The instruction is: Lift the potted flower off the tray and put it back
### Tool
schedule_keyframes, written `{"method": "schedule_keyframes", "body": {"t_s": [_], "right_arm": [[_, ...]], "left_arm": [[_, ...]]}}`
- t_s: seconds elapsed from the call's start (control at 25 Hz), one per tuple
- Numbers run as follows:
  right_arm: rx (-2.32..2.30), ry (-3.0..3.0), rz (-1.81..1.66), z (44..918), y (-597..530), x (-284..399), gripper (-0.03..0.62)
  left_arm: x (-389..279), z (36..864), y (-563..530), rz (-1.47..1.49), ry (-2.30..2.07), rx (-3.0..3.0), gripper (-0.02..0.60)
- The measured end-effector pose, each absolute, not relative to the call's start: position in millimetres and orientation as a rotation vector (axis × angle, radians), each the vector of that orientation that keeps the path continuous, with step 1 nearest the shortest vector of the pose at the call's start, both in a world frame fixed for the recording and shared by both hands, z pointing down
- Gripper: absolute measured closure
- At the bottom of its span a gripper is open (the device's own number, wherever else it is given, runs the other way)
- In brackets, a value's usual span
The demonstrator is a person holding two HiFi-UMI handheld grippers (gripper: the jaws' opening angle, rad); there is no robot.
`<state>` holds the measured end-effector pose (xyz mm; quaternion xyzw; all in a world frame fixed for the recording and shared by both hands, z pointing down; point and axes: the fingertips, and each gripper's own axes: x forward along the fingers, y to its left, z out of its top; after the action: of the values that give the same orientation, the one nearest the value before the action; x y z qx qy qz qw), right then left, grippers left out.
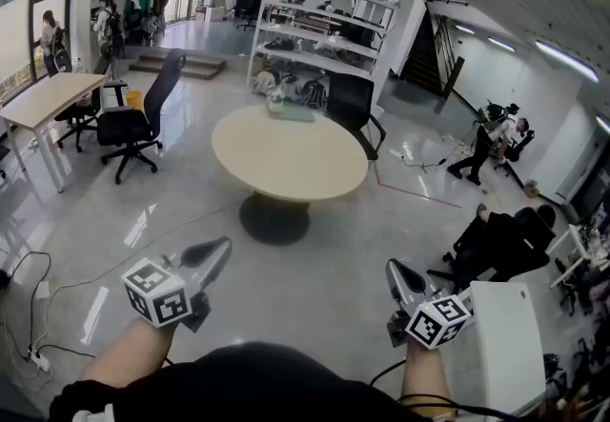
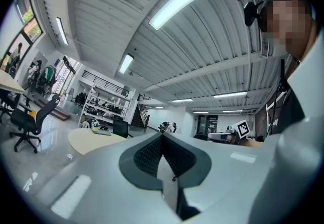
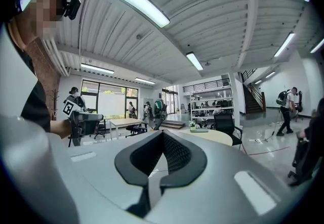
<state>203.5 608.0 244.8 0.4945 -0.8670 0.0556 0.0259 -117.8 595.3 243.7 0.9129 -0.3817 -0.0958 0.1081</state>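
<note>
The left gripper (image 1: 219, 249) and right gripper (image 1: 394, 270) are held level, each with its jaws pressed together and empty — the potted flower (image 1: 276, 100) stands on its tray (image 1: 299, 114) at the round table's (image 1: 295, 168) far edge, well apart from the 2

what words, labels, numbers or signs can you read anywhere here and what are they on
No readable text in any view.
Left cube on the left tool: black-and-white square patterns only, no letters or digits.
Right cube on the right tool: the same, patterns only.
Shelf unit behind the round table: any print there is too small to read.
</note>
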Motion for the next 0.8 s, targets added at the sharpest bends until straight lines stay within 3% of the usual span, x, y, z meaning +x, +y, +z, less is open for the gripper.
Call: {"method": "schedule_keyframes", "body": {"t_s": [0.8], "right_arm": [[1.516, -2.685, 0.235, 250, 592, 273, 0.58]], "left_arm": [[-31, 252, 576, -0.24, -1.076, 2.677, 0.588]]}}
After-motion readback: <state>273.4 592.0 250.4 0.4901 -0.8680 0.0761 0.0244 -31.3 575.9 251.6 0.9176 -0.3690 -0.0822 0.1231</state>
